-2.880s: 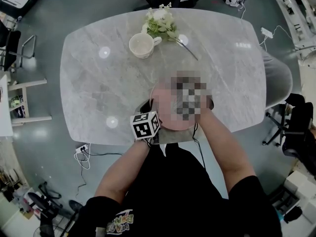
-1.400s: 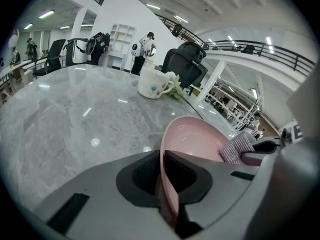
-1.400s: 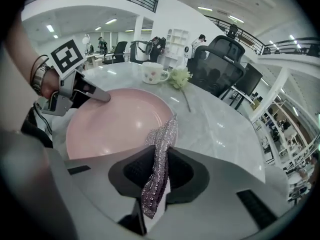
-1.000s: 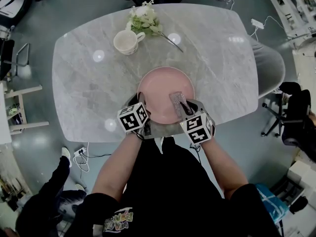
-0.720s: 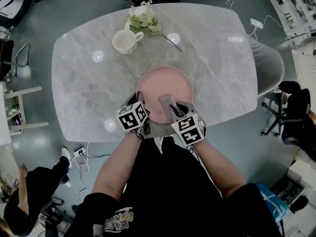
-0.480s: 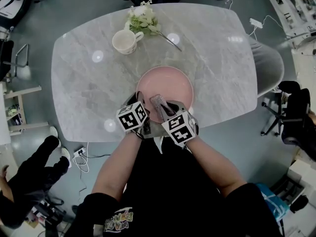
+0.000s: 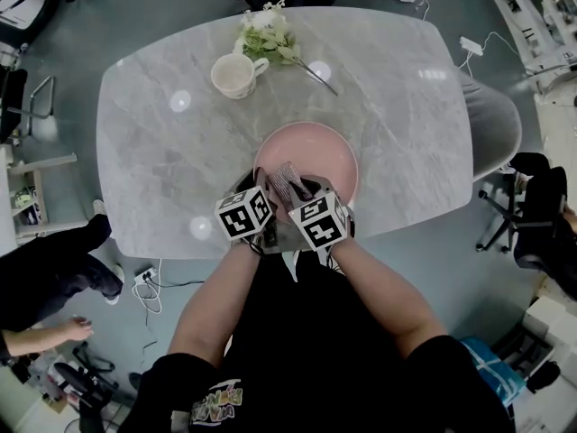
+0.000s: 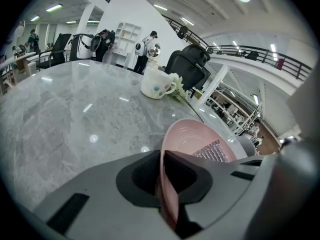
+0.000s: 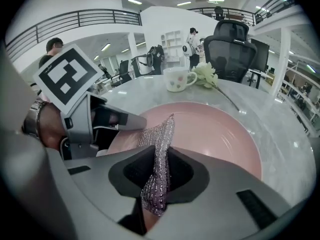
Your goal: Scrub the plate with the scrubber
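Head view: a grey marble table [image 7: 162,152] with rounded corners fills the middle. A pink plate [image 7: 325,147] sits close to the near edge, right in front of the person. The left gripper [image 7: 261,188] is at the plate's near left rim. The right gripper [image 7: 294,193] is just beside it and holds a silvery scrubber [image 7: 286,179] over the plate's near left part. A cup [image 7: 234,75] and flowers [image 7: 269,34] stand near the far edge, well apart from the plate. Open tabletop stretches left and right of the plate.

Left gripper view: the jaws of the left gripper [image 8: 162,184] are clenched on the plate [image 8: 192,136] rim, which runs up between them. The scrubber [image 8: 212,150] lies on the plate's inner surface. Broad open marble spreads to the left, and the cup [image 8: 156,85] stands well beyond.

Right gripper view: the jaws of the right gripper [image 9: 156,176] grasp the scrubber [image 9: 159,144], its tip pointing up over the plate [image 9: 220,134]. The left gripper [image 9: 117,119] shows on the plate's left rim. Most of the plate's surface lies open to the right, with the cup [image 9: 177,79] and flowers [image 9: 206,73] beyond it.
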The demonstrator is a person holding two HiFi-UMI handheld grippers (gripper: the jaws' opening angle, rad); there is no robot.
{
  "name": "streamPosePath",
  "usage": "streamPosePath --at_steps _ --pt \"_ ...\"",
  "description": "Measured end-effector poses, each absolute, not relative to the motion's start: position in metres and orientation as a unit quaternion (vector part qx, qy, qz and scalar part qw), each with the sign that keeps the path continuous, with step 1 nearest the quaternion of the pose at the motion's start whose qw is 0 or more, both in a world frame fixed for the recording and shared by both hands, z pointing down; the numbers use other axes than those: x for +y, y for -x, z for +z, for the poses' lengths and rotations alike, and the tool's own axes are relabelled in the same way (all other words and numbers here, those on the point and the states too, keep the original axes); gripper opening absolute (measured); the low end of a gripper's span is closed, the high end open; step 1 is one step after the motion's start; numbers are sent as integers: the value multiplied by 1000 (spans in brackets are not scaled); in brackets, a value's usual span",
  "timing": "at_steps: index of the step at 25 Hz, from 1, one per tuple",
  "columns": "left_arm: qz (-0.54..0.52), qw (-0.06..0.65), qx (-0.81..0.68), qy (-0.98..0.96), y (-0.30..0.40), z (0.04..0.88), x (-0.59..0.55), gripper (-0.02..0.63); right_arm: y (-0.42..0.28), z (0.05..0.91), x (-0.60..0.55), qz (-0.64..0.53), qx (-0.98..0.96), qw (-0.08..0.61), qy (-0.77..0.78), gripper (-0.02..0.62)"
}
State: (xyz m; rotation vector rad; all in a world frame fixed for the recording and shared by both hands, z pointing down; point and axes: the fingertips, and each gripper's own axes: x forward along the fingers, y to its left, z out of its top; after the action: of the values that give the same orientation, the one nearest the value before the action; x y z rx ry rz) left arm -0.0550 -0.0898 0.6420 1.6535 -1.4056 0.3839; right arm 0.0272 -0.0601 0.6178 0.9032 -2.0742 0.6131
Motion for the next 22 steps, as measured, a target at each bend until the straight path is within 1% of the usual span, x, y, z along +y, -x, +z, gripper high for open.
streamPosePath --at_steps 5,9,12,17,22 --pt "164 447 -547 -688 54 642 -90 40 -42 617 -79 253 -804 371 -390 74" --pt "174 412 -540 -713 57 630 -92 41 -61 610 -93 263 -794 351 -420 74" --pt "179 377 -541 -730 61 614 -96 49 -71 599 -101 274 -799 319 -431 74" --pt "163 338 -546 -749 66 580 -98 49 -83 568 -105 281 -817 262 -429 74" --pt "124 308 -541 -773 61 533 -89 23 -94 521 -100 249 -844 224 -419 72"
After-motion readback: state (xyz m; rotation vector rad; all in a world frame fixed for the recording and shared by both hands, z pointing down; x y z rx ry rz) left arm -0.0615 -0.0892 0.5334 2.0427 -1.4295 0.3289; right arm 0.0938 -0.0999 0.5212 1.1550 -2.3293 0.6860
